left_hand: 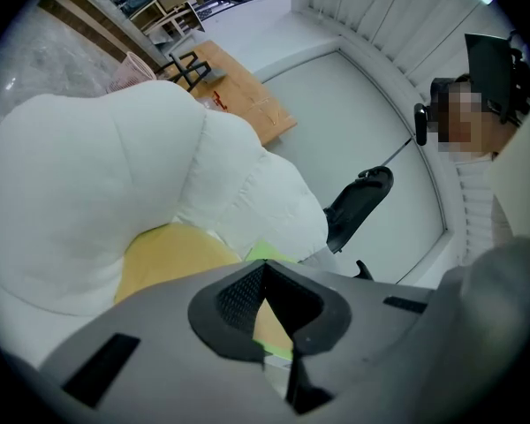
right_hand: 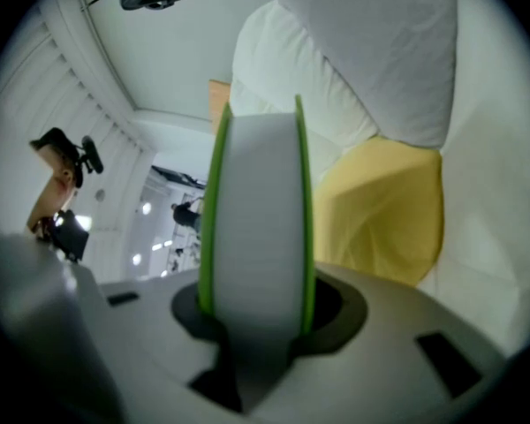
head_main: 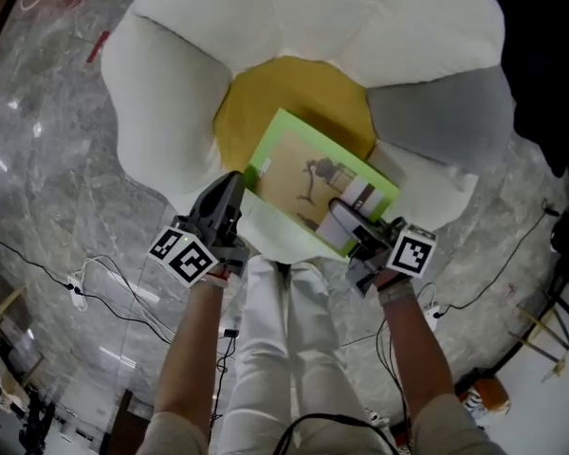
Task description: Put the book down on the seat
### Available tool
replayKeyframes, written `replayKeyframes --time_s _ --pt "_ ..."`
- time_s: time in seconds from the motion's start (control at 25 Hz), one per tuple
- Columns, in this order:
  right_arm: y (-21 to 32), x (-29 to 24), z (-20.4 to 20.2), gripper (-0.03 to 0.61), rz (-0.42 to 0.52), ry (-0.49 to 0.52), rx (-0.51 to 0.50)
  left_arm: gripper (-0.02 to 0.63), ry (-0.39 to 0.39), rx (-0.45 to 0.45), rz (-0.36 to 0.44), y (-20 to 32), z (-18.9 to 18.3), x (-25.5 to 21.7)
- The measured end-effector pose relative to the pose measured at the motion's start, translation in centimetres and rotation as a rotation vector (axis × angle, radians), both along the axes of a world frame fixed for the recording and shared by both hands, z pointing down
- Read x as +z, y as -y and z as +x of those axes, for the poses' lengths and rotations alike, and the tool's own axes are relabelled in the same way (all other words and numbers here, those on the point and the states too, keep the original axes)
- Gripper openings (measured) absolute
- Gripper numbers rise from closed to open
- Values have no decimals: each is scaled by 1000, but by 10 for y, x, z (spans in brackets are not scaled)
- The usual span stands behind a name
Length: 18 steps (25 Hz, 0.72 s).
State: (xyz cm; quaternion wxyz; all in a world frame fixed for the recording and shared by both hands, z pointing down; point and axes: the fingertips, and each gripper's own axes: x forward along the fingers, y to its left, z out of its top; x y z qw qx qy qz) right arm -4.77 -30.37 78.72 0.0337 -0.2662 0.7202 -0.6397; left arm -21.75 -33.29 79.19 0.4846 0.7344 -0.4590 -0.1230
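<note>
1. Green-covered book [head_main: 308,173] sits over the yellow middle of the seat [head_main: 284,93], not clearly resting on it.
2. Right gripper [head_main: 341,218] is clamped on its page edge.
3. Left gripper [head_main: 232,186] pinches the left corner.

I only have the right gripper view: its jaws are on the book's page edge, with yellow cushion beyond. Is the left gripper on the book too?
Observer: Yes. In the head view the left gripper is closed on the book at its left edge, across from the right gripper.
Operator: Where does the book sit over the seat?
Observer: It covers the near right part of the yellow centre of the seat. I cannot tell from above whether it touches.
Operator: Which face is up?
Observer: The tan cover with a dark drawing on it, framed by a green border.
</note>
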Motion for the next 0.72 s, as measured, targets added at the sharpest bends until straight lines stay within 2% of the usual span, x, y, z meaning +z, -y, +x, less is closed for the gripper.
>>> replayKeyframes --time_s 0.2,0.72 --pt "22 26 4 144 -35 -19 63 25 18 116 8 13 20 7" --pt "80 65 -26 144 -15 -33 45 25 -14 175 19 42 39 22"
